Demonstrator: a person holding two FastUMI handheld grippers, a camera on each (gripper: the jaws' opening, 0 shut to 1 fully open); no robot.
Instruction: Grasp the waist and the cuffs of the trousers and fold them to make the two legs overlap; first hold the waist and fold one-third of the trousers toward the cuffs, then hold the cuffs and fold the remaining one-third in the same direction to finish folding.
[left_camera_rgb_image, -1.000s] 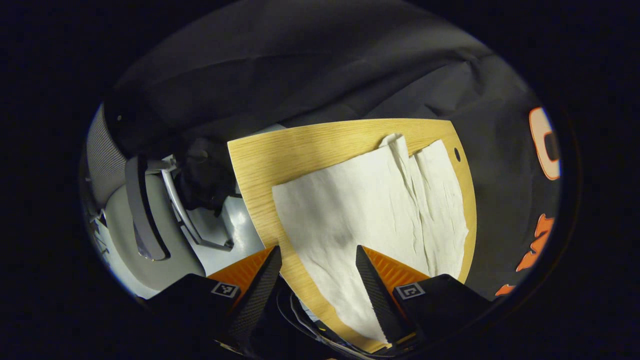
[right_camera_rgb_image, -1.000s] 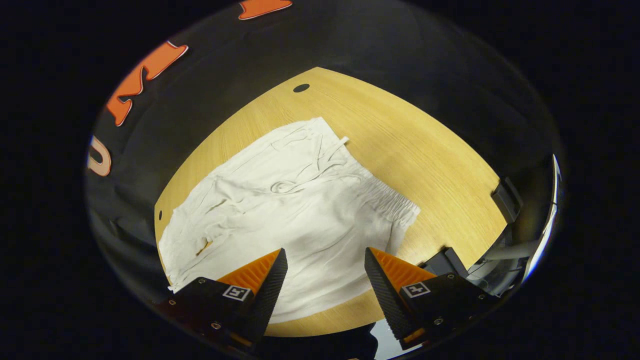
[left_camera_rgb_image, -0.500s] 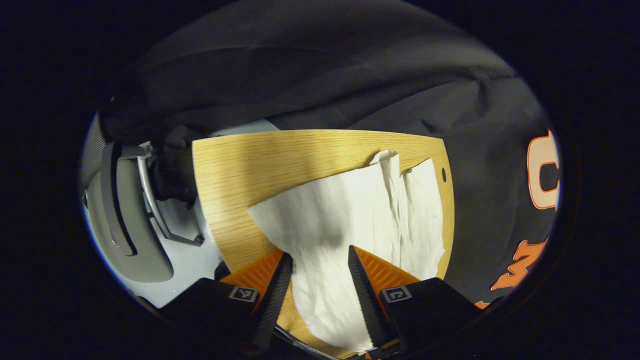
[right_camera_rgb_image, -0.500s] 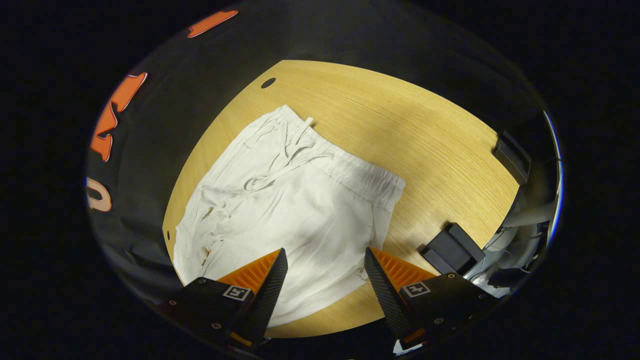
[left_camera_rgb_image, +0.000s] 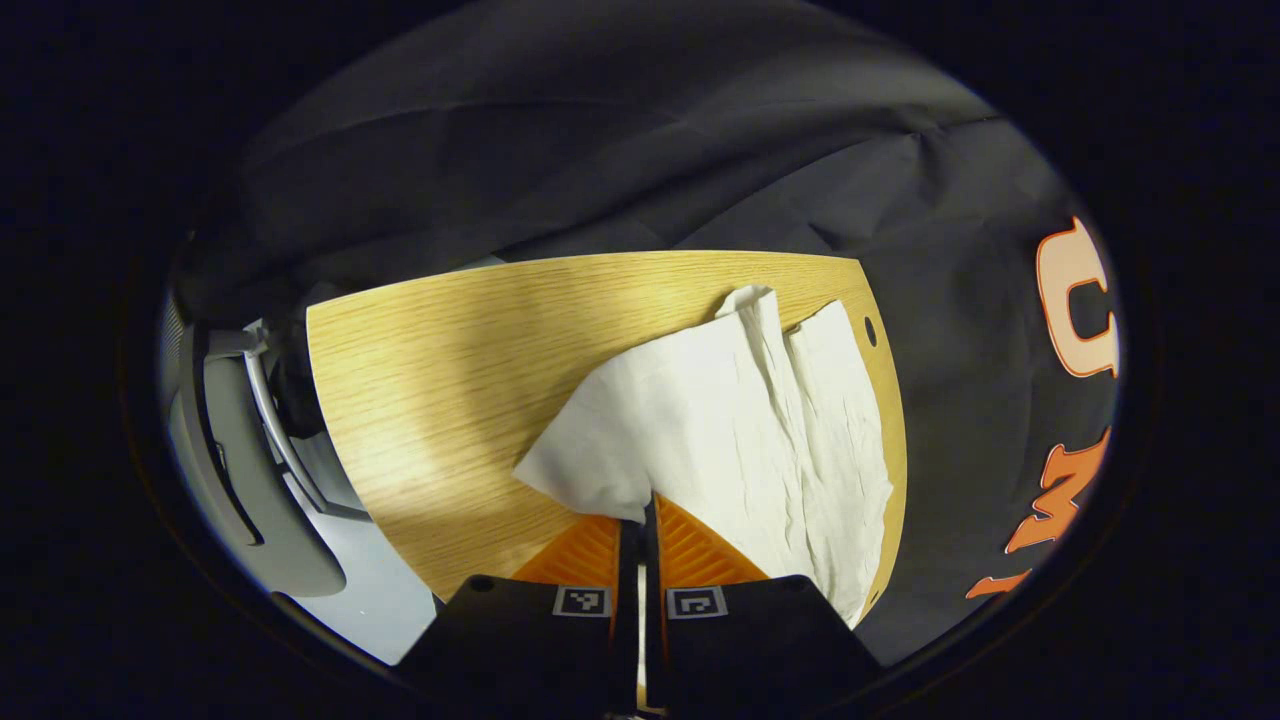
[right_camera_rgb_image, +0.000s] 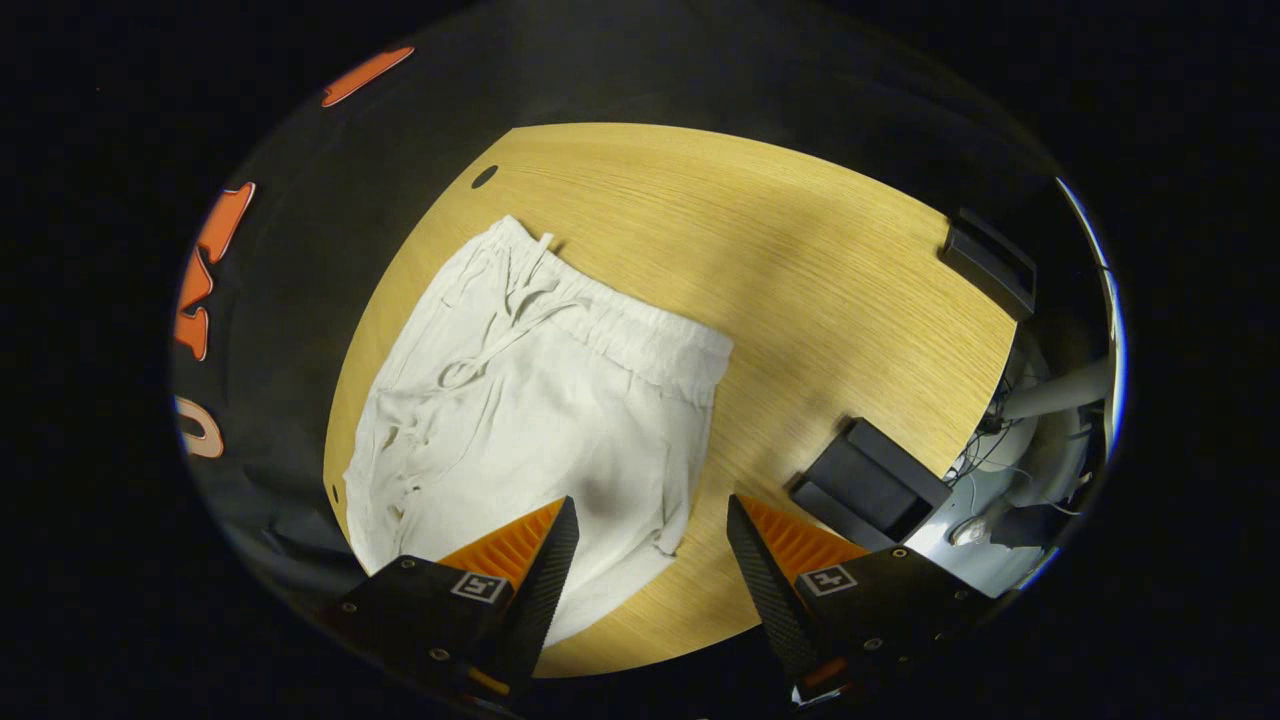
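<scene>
White trousers (left_camera_rgb_image: 740, 420) lie on a light wooden table (left_camera_rgb_image: 440, 380). In the left gripper view the two legs run away from me, and my left gripper (left_camera_rgb_image: 641, 515) is shut on the near cuff corner, which is lifted and pulled into a point. In the right gripper view the trousers (right_camera_rgb_image: 530, 400) show their elastic waist (right_camera_rgb_image: 640, 335) and drawstring (right_camera_rgb_image: 500, 340) at the far end. My right gripper (right_camera_rgb_image: 650, 520) hovers open above the near edge of the cloth, with nothing between its fingers.
A black block (right_camera_rgb_image: 870, 485) sits on the table's near right edge, and another black block (right_camera_rgb_image: 985, 260) at the far right edge. A grey chair (left_camera_rgb_image: 240, 470) stands off the table's left side. The table has small round holes (right_camera_rgb_image: 484, 176) near its rim.
My left gripper has closed from open onto the cuff corner and drawn it up and inward. The right gripper has swung left over the trousers and stayed open.
</scene>
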